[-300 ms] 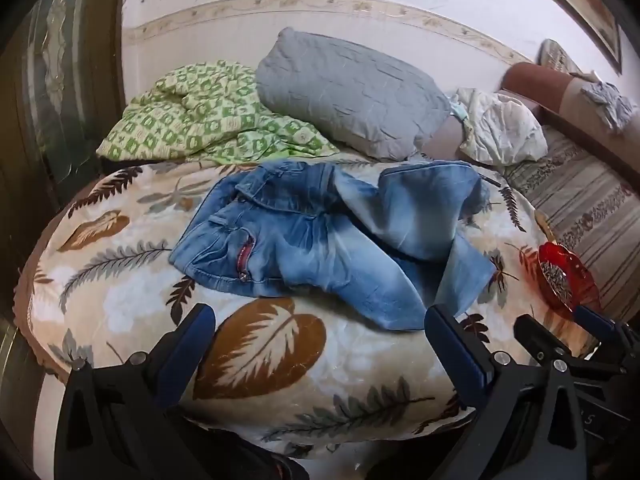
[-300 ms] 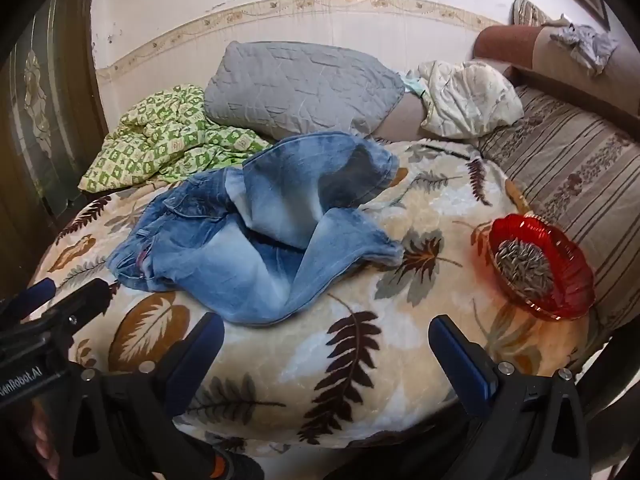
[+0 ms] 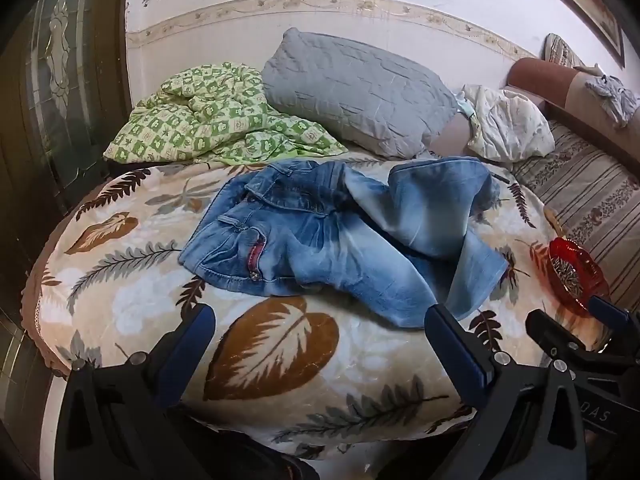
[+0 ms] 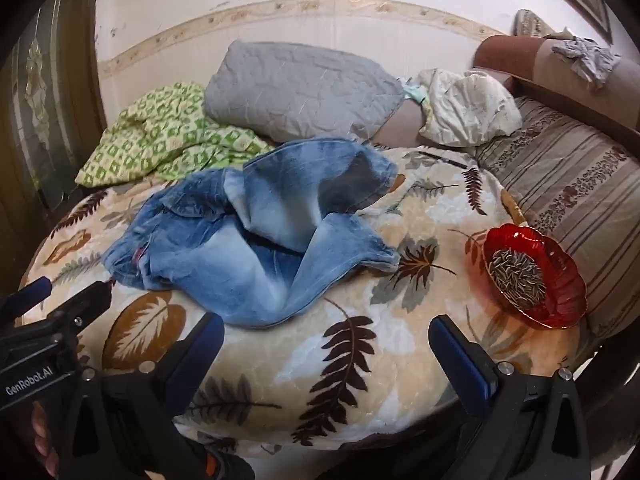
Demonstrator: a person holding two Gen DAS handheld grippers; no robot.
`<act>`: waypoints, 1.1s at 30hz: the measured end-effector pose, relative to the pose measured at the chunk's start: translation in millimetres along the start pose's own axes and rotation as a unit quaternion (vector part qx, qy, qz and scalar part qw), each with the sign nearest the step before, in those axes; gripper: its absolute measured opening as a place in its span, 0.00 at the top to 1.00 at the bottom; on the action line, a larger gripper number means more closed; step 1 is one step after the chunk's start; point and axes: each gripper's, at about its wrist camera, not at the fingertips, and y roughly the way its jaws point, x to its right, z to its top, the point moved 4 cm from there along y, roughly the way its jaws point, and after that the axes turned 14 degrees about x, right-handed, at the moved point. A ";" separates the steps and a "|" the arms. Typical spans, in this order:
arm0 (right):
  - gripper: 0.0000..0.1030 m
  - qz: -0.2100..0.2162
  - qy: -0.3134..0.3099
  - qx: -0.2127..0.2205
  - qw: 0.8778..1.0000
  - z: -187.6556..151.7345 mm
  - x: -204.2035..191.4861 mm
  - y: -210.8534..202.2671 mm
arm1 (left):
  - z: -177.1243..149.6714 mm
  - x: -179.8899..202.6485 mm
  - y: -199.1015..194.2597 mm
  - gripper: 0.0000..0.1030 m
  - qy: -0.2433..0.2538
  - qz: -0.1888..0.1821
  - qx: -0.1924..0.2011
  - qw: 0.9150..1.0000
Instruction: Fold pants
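Crumpled jeans [image 3: 336,236] lie mid-bed on a leaf-print blanket [image 3: 280,344]. Left gripper [image 3: 320,340] and right gripper [image 4: 326,344] hover short, jaws spread, empty. The denim looks heavy, limp; the stiffer waistband [image 3: 224,264] seems the best hold.

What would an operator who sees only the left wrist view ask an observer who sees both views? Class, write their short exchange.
Operator: I see only one tip of the right gripper. Is it open?
Observer: Yes, the right gripper is wide open, with nothing between its fingers.
Operator: I cannot make out what the bowl holds.
Observer: The bowl holds a heap of striped seeds.
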 end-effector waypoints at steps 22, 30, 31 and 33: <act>0.00 -0.001 0.005 -0.027 1.000 -6.4 -4.1 13.3 | 3.1 5.0 2.8 0.00 0.022 0.003 0.006 1.000; 0.00 0.003 0.017 -0.022 1.000 -5.5 -0.2 11.5 | 1.1 5.8 4.3 0.00 0.024 0.009 0.004 1.000; 0.00 0.003 0.019 -0.021 1.000 -5.6 0.5 11.2 | 1.0 5.5 4.4 0.00 0.023 0.009 0.004 1.000; 0.00 0.003 0.022 -0.021 1.000 -5.1 1.1 10.7 | 0.9 5.5 4.1 0.00 0.024 0.011 0.004 1.000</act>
